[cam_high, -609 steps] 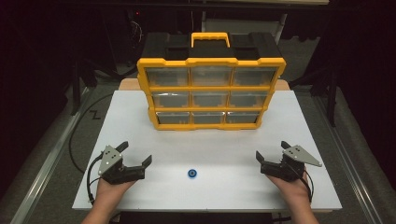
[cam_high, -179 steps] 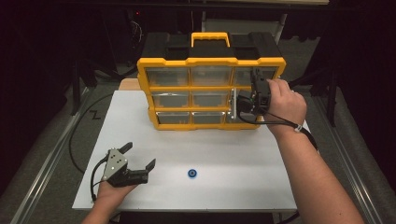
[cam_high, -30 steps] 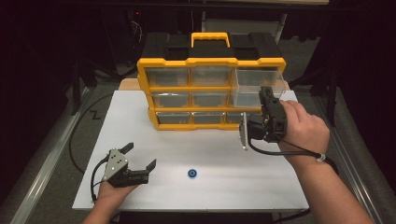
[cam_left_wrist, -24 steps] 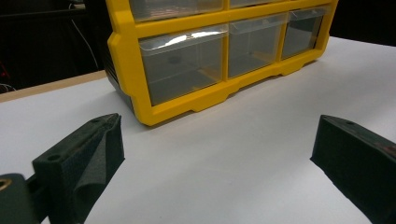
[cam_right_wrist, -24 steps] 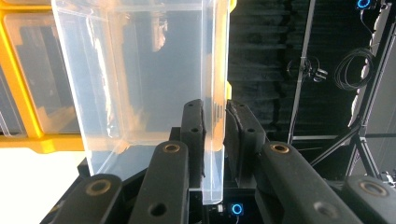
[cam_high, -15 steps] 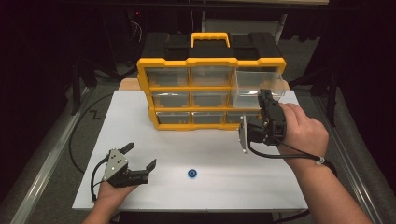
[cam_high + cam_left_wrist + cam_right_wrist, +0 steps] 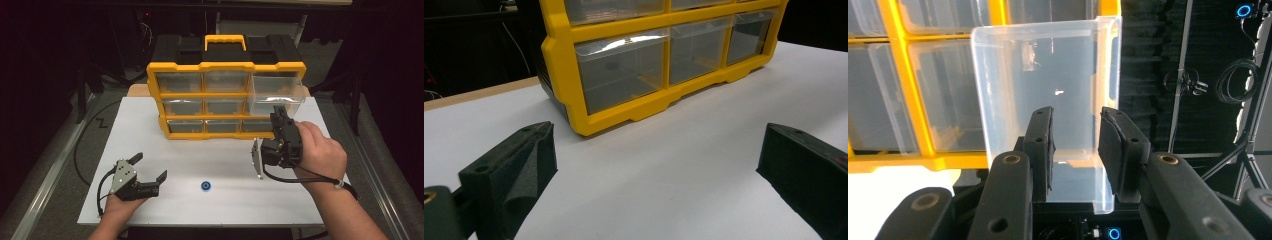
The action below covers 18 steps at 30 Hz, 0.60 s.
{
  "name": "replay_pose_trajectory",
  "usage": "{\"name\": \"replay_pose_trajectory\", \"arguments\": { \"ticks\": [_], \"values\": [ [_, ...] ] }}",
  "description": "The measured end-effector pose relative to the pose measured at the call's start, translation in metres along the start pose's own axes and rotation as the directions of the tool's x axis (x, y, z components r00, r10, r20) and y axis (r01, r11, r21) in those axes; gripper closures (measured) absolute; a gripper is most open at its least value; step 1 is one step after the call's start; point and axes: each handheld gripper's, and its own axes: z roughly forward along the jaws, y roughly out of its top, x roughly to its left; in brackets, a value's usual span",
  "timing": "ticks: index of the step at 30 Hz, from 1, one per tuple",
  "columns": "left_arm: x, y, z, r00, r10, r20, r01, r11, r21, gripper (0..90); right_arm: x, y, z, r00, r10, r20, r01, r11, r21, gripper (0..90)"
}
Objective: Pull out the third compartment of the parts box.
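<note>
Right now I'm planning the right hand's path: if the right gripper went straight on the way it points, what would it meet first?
Probably the pulled-out clear drawer of the yellow organizer; the right gripper faces its front, depth unclear.

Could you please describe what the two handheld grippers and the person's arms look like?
Both the left gripper and the right gripper are black, with two blocky foam-padded jaws, a grey three-cornered plate and a trailing black cable. The forearms are bare, with no sleeves in sight.

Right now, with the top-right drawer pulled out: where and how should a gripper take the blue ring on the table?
Probably from straight above, jaws spanning its outer edge. The blue ring lies flat and low on the white table, offering no side to catch. The left gripper rests open nearby and has bare table between it and the ring.
</note>
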Motion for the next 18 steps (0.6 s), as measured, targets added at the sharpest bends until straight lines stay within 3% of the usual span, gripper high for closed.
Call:
{"name": "replay_pose_trajectory", "arguments": {
  "ticks": [7, 18],
  "values": [
    [0.000, 0.000, -0.001, 1.0000, 0.000, -0.002, 0.000, 1.0000, -0.008, 2.9, 0.015, 0.002, -0.003, 0.9998, -0.003, -0.018, 0.002, 1.000, -0.014, 65.1],
    [0.000, 0.000, -0.001, 1.0000, -0.001, 0.000, 0.001, 0.9999, -0.013, 2.9, 0.055, 0.005, -0.005, 0.9976, -0.017, -0.068, 0.015, 0.999, -0.030, 61.4]
  ]
}}
